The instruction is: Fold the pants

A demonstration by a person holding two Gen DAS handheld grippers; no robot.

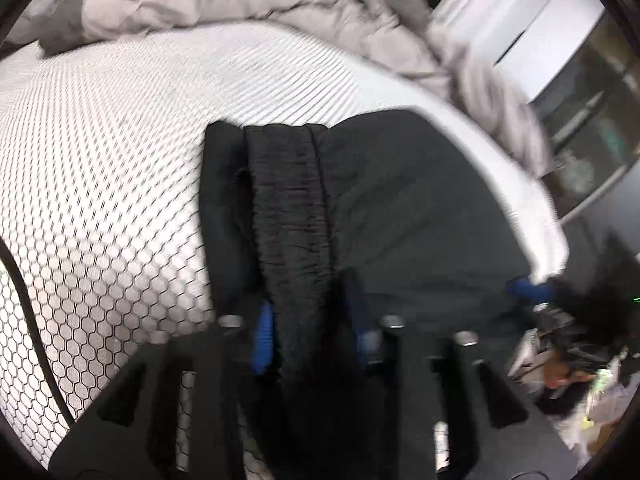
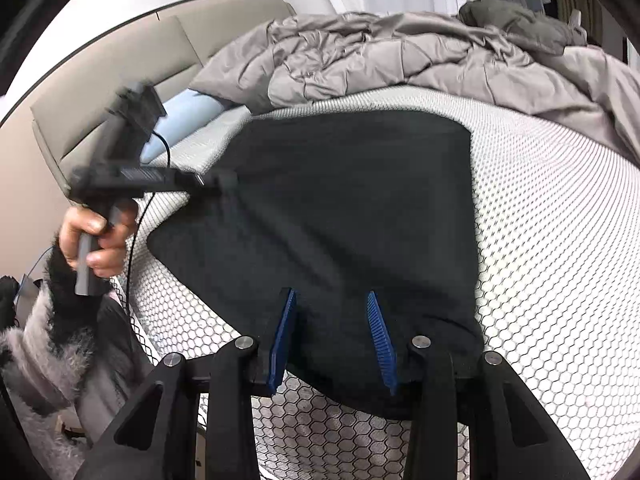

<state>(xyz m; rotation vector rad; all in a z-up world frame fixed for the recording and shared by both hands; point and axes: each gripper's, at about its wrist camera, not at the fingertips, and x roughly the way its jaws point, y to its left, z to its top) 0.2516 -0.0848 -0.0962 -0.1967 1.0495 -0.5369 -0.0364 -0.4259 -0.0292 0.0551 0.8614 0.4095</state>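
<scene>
Black pants (image 1: pixel 400 200) lie spread on a white honeycomb mattress (image 1: pixel 100 160). My left gripper (image 1: pixel 310 296) is shut on their gathered elastic waistband (image 1: pixel 288 200), which fills the gap between the blue pads (image 1: pixel 262 336). The right wrist view shows the same left gripper (image 2: pixel 226 180) in a person's hand (image 2: pixel 96 236), pinching the pants (image 2: pixel 340 200) at their left edge, where the cloth is drawn into a peak. My right gripper (image 2: pixel 331 292) sits at the near edge, with black cloth filling the space between its pads (image 2: pixel 382 340). Seen from the left wrist, the right gripper (image 1: pixel 528 288) is at the pants' right corner, blurred.
A crumpled grey duvet (image 2: pixel 400 48) is heaped along the far side of the mattress (image 2: pixel 560 240). A light blue pillow (image 2: pixel 180 116) rests against the beige headboard (image 2: pixel 120 80). Off the bed's edge are a white cabinet (image 1: pixel 540 20) and floor clutter (image 1: pixel 580 360).
</scene>
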